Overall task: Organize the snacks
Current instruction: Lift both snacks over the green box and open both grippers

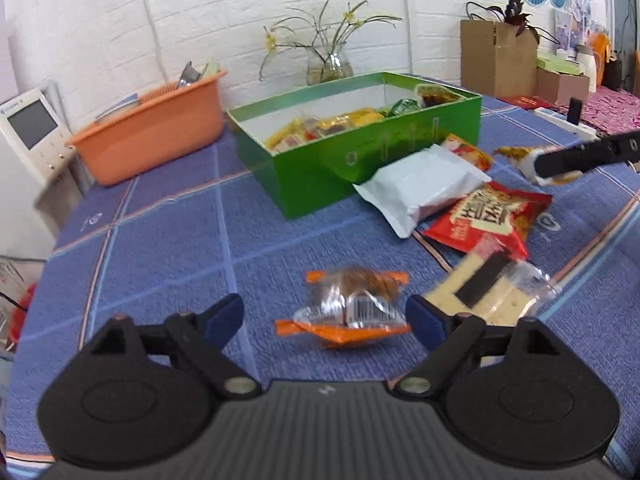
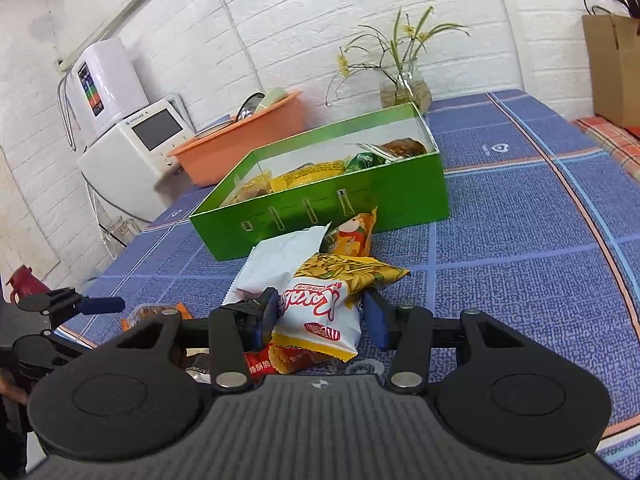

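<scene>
An orange-and-clear snack packet (image 1: pixel 348 308) lies on the blue tablecloth between the wide-apart fingers of my left gripper (image 1: pixel 326 318), which is open and does not touch it. My right gripper (image 2: pixel 322 314) is shut on a white-and-yellow seed packet (image 2: pixel 320 304), held above the cloth. The green box (image 1: pixel 360 152) (image 2: pixel 320 208) stands behind, with several packets inside. In front of it lie a white packet (image 1: pixel 420 188), a red packet (image 1: pixel 492 216), an orange cartoon packet (image 2: pixel 354 236) and a clear cracker packet (image 1: pixel 496 292).
An orange basin (image 1: pixel 152 140) sits at the back left, beside a white appliance (image 1: pixel 28 128). A glass vase of flowers (image 1: pixel 328 64) stands behind the box. Cardboard boxes (image 1: pixel 496 56) and a power strip (image 1: pixel 568 120) are at the back right.
</scene>
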The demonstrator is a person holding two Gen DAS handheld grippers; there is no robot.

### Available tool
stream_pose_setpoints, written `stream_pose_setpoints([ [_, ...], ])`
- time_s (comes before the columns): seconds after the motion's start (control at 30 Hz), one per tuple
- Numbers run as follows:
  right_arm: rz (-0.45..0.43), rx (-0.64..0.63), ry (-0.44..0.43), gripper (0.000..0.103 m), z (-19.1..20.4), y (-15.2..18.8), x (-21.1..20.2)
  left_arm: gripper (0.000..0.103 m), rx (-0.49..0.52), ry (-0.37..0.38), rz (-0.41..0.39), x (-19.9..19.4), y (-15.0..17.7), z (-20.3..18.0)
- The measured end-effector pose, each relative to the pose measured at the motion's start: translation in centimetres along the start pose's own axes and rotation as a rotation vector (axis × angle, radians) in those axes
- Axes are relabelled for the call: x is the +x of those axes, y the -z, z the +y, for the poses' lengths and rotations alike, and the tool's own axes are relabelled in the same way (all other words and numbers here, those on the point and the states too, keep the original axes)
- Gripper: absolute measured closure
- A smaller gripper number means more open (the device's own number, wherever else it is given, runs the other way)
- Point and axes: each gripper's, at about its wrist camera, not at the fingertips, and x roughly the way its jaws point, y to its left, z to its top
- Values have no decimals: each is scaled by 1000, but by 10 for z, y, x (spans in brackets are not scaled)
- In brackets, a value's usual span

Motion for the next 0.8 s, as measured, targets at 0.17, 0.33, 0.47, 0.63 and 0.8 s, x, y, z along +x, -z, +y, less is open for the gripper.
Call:
stream_pose_setpoints([
  [0.17,7,46,-18,23,-4,3,0,1,48,4,39,20,-13,-9],
  [0.33,2,50,-35,23,-6,4,-3,24,64,1,82,31,-14,-13],
  [0.47,-2,50,-44,23,-5,5,-4,46,-34,29,110,27,-10,-1],
  [0.63,-6,38,-54,23,-1,5,-5,46,-128,32,74,12,1,5],
  [0.8,-7,4,-96,23,10,1,-6,46,-279,19,-58,-13,-4,19],
])
